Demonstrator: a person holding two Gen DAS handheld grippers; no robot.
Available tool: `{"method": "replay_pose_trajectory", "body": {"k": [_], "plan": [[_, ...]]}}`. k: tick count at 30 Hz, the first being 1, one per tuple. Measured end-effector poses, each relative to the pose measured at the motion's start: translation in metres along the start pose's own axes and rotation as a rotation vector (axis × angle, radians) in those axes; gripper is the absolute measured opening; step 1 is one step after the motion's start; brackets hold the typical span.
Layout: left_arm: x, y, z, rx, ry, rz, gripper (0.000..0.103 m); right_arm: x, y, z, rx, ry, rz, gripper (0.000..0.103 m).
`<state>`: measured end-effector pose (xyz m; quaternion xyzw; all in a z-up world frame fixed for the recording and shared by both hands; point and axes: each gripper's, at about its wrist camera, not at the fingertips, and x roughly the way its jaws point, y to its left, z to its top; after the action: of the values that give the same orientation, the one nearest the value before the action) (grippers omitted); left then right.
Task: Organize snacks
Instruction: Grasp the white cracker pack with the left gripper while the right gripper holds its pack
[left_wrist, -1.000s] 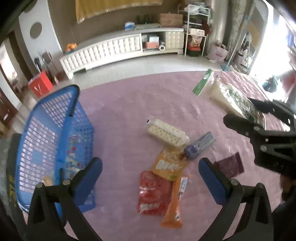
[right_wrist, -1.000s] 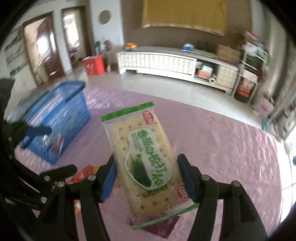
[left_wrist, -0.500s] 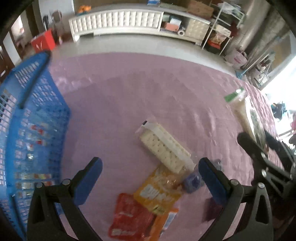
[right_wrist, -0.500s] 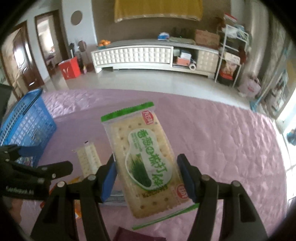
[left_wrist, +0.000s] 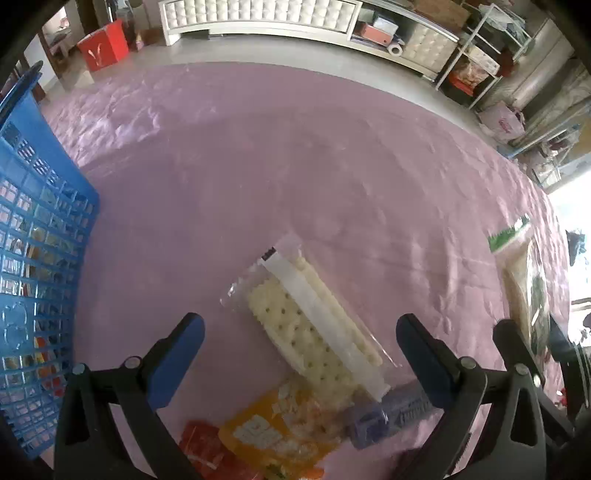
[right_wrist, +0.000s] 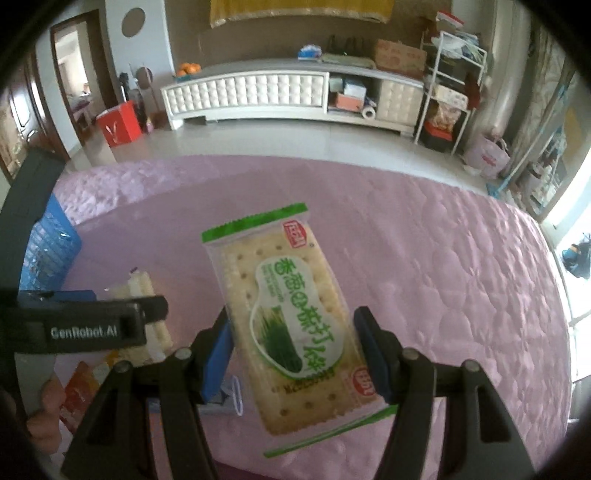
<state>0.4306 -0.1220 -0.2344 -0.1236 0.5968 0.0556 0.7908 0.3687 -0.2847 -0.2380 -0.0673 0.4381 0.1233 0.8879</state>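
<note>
Purple quilted cover (left_wrist: 332, 166): work surface, filling both views; loose snacks lie clustered at 6 o'clock in the left wrist view.
Blue basket (left_wrist: 33, 258): stands at 9 o'clock in the left wrist view, now only partly in frame where a second ago its rim and interior showed whole. Contents: coloured wrappers visible through the mesh wall; kinds and count cannot be told.
Change, left gripper (left_wrist: 299, 354): has swung away from the basket and come down over the snack pile. Jaws wide apart, nothing between them.
Change, right gripper (right_wrist: 293, 354): view has turned from the basket side toward the open cover; hold unchanged, pads clamped on both long edges of the green-label cracker packet (right_wrist: 288, 314), which is carried clear of the cover.
Clear cracker sleeve (left_wrist: 314, 325): lies flat, diagonal, directly between the open left jaws at 12 o'clock of that tool, its lower end touching the orange packet (left_wrist: 280, 439).
Purple packet (left_wrist: 388, 410): just beside the sleeve's lower end, at 5 o'clock.
Red packet (left_wrist: 203, 446): at 7 o'clock, partly under the orange one.
Judgement: green-label packet awaits deposit in the basket; left tool appears lined up to take the clear sleeve next.
Remaining: at least four snacks outside the basket.
</note>
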Motion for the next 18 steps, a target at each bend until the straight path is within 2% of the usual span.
{"method": "replay_pose_trajectory", "body": {"k": [5,9,13,14,15,18], "plan": [[0.014,0.0,-0.002,-0.004,0.06,0.028,0.101,0.001,0.004,-0.003,-0.017,0.002,-0.003,0.068],[0.012,-0.003,-0.004,0.023,0.063,0.042,0.099,0.006,0.009,-0.006,-0.037,0.021,-0.002,0.068],[0.005,-0.007,-0.01,0.06,0.048,0.02,0.074,0.011,0.01,-0.008,-0.037,0.043,0.018,0.068],[0.003,-0.011,-0.01,0.075,0.052,0.013,0.062,0.011,0.011,-0.009,-0.04,0.044,0.013,0.068],[0.001,-0.014,-0.01,0.092,0.055,0.009,0.046,0.012,0.01,-0.009,-0.041,0.045,0.009,0.068],[-0.003,-0.017,-0.006,0.125,0.065,-0.007,0.043,0.014,0.008,-0.01,-0.034,0.056,0.012,0.068]]}}
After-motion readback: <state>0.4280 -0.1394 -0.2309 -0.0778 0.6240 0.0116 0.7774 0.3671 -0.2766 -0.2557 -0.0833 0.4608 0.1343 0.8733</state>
